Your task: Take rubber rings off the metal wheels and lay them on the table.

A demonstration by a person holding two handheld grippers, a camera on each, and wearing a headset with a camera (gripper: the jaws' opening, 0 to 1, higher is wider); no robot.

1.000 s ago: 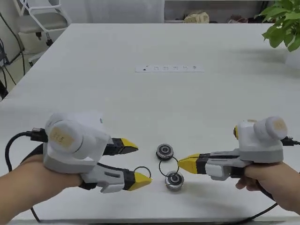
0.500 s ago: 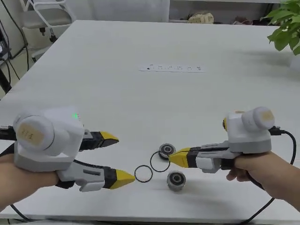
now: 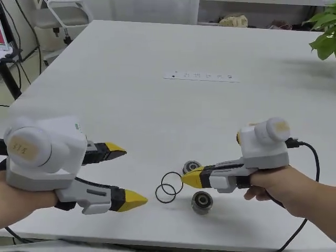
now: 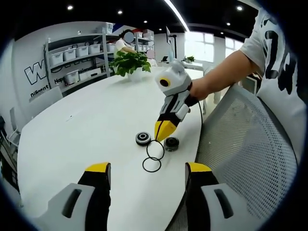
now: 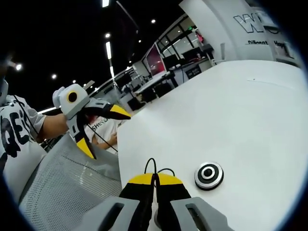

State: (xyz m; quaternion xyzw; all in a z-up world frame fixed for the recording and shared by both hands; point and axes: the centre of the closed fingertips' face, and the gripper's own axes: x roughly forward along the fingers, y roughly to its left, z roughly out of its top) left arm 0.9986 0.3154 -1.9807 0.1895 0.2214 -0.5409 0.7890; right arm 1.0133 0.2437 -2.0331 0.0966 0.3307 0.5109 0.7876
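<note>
left tool [image 3: 129, 175], open and empty, has backed off the first ring [image 3: 165, 193] now on the bench [image 3: 157, 105]; right tool [image 3: 186, 178], closed on the second ring [image 3: 172, 180], lays it alongside, so nearly done.

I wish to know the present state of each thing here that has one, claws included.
left claw: open, empty.
right claw: shut on the pinched ring.
pinched ring: held at its edge by the right claw.
loose ring: lying flat on the table, free.
far wheel: lying on the table, untouched.
near wheel: lying on the table, untouched.
</note>
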